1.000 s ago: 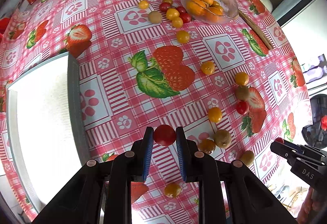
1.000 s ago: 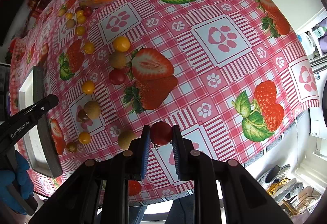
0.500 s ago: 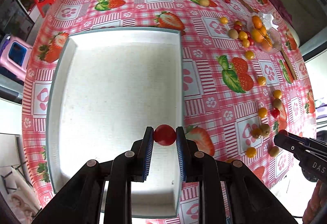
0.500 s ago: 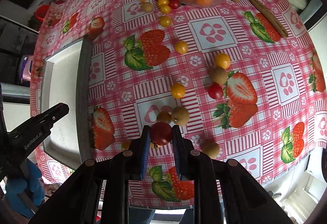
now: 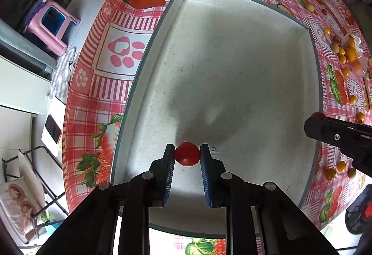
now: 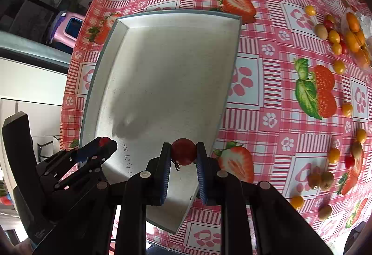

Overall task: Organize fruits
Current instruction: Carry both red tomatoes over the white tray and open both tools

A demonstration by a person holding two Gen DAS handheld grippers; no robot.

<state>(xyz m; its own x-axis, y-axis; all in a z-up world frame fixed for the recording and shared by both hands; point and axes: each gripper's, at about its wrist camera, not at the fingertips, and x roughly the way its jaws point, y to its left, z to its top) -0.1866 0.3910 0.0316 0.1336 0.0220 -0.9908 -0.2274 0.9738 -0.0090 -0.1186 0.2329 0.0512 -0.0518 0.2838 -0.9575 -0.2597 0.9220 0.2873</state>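
Left gripper [image 5: 187, 154]: clamped on a red tomato [image 5: 187, 154] above the white tray [image 5: 232, 57].
Right gripper [image 6: 183, 154]: clamped on a stemmed tomato [image 6: 183, 154]; stem shows in right view only.

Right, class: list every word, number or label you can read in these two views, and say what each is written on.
Handwritten digits on the floor of the white rectangular tray, roughly "5 17 69 770", slanted and uncertain.
The same scribble beside the left gripper, only "110"-like strokes; not reliably readable.
Small printed label on the black gripper body: too small and dark to read.
Pink strawberry tablecloth: pictures only, no text.
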